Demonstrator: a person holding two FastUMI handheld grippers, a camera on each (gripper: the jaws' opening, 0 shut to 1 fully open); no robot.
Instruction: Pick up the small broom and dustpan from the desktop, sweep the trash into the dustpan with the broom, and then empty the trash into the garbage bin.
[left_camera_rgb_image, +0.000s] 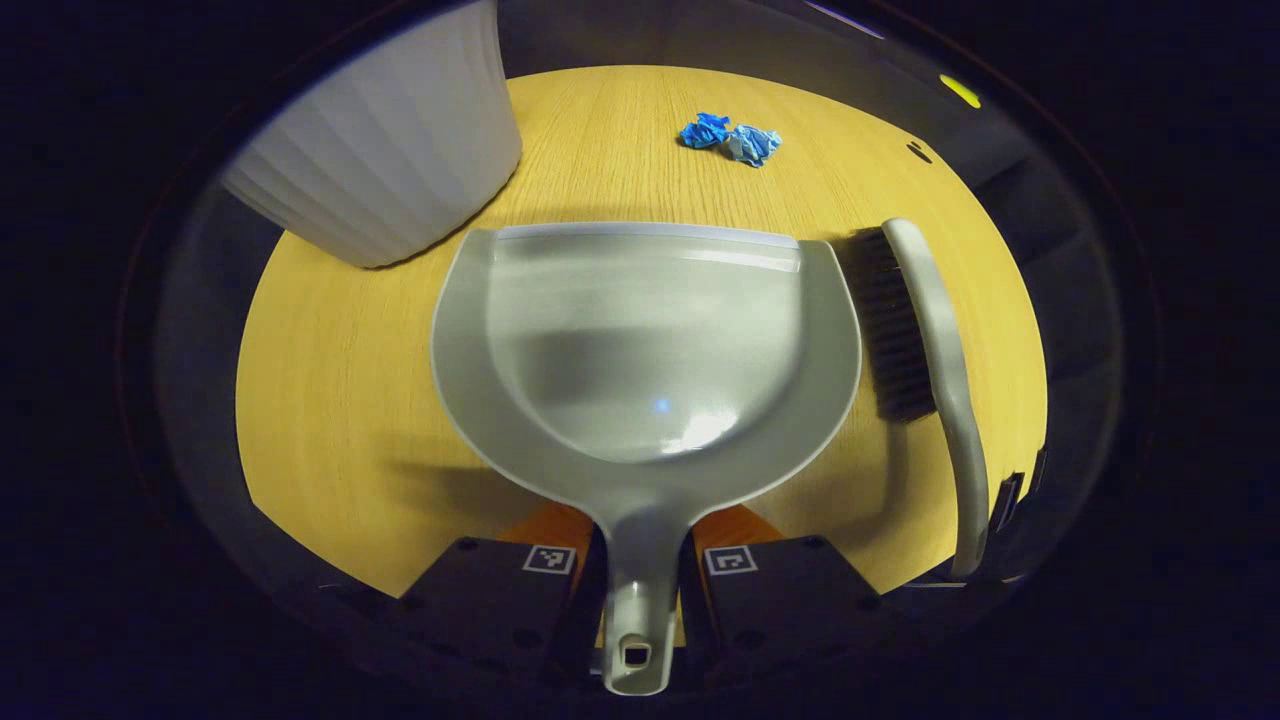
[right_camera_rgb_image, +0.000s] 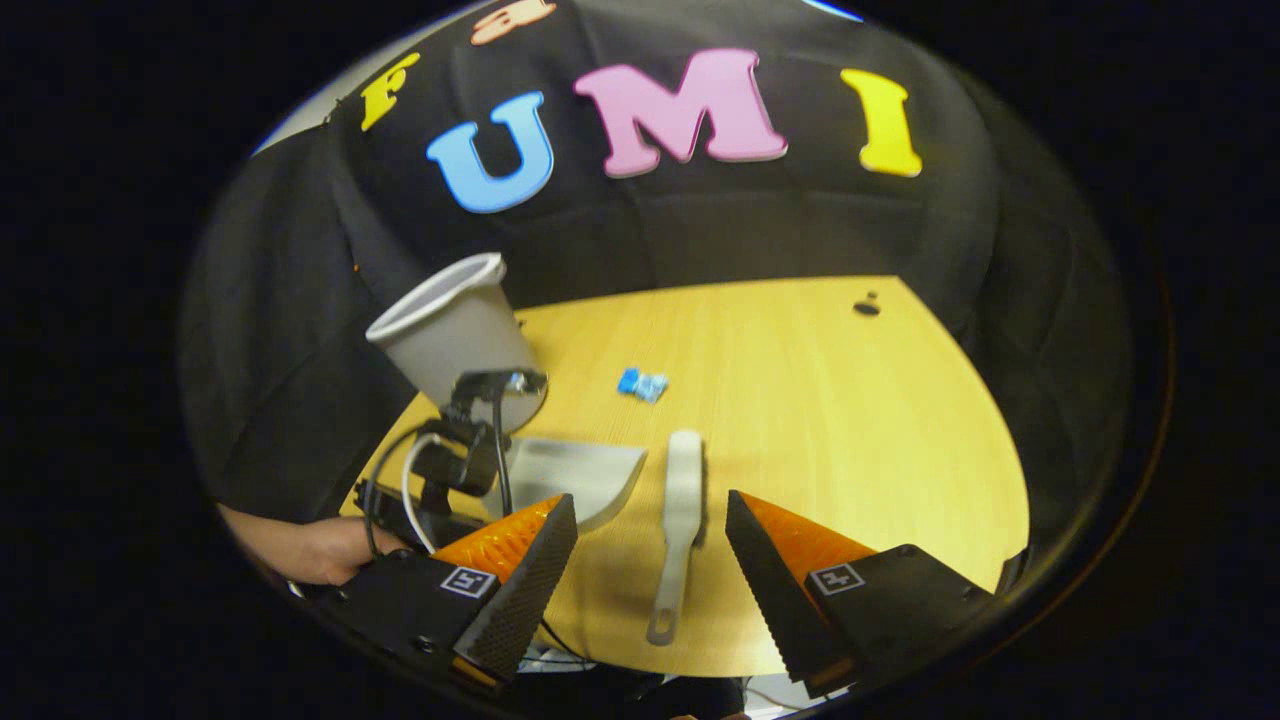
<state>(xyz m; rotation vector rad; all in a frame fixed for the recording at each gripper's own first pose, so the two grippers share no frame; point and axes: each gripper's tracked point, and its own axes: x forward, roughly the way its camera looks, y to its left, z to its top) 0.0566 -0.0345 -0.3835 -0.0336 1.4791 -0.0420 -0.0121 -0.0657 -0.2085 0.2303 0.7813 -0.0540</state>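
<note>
Left claw clamped on dustpan handle, pan flat on table. Right claw spread above broom handle. Risk: off-center pinch, broom twisting loose. Trash beyond.

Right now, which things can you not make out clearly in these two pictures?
- Garbage bin, left gripper view: rim cut off by the edge; inside hidden.
- Broom, same view: handle end cut off by the edge.
- Trash, right gripper view: too small to tell.
- Dustpan, same view: partly behind the left tool.
</note>
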